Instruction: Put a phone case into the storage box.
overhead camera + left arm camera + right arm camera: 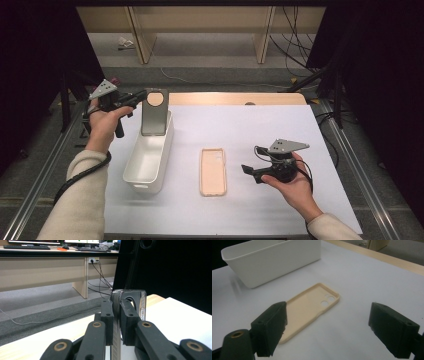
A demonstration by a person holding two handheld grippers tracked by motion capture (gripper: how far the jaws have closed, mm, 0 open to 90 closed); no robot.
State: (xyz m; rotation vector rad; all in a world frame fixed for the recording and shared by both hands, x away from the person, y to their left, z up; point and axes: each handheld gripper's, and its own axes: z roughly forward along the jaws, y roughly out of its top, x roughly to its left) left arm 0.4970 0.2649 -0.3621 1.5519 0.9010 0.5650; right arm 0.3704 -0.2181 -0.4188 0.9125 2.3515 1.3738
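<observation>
Your left tool [142, 95] clenches the flat grey metal phone [154, 112] upright over the white plastic bin's [145, 167] far end; its view shows that grip edge-on. Your right tool [246, 170] gapes, released, beside the beige phone case [213, 171] on the white surface [260, 125].

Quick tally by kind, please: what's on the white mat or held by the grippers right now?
Phone cases: 2, a grey one clamped in the left gripper over the bin, a beige one flat on the mat by the open right gripper.
White bins: 1.
Total: 3.
</observation>
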